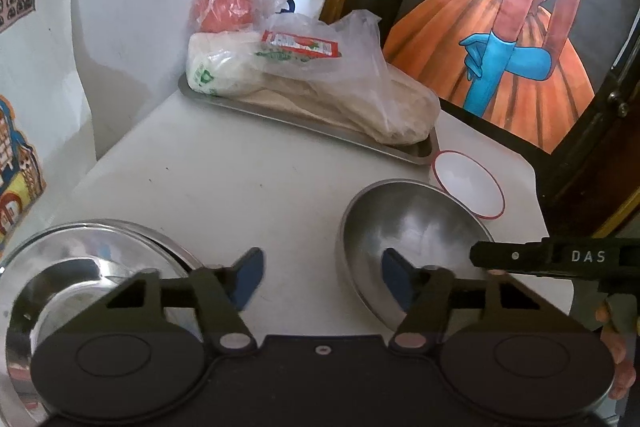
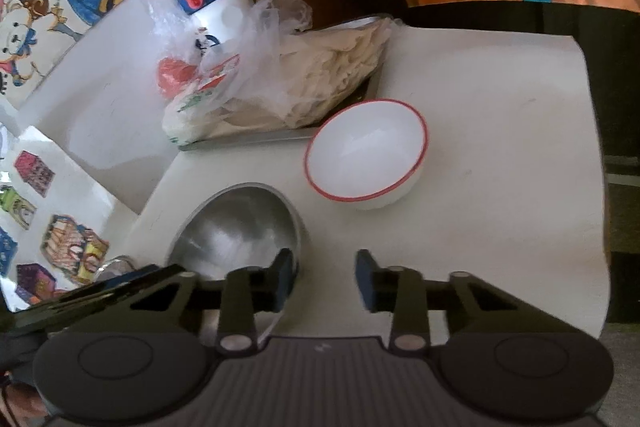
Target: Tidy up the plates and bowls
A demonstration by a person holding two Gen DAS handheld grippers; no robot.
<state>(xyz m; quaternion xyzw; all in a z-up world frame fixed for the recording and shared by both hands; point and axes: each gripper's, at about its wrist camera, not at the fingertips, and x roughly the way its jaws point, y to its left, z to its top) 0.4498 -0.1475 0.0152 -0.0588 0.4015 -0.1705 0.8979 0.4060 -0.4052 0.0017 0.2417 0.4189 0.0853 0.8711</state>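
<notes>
Down on the white desk (image 1: 248, 187) both claws hang apart and empty, so nothing is gripped yet. The left claw (image 1: 322, 277) hovers over bare surface between a shiny steel plate (image 1: 92, 267) at the near left and a brushed steel bowl (image 1: 408, 235) just to its right; one blue pad sits in front of that bowl's rim, though whether it touches I cannot tell. The right claw (image 2: 324, 279) comes in low, its left finger overlapping the steel bowl's edge (image 2: 240, 231) and its right finger over open desk, with the red-rimmed white bowl (image 2: 366, 151) a little beyond — tipped toward the camera, seemingly leaning on its rounded side. That is the first worry: a round bowl resting like that may rock or skid if a finger nudges the rim instead of straddling it. The steel bowl looks slick and thin-walled, so a pinch on the lip could slip or tip it. Behind them, a metal tray (image 1: 320, 125) loaded with plastic bags (image 1: 320, 75) sits close to the white bowl, and a push backward could shove the bowl into it. And both claws are crowding the same steel bowl — a collision between them is a real risk.
</notes>
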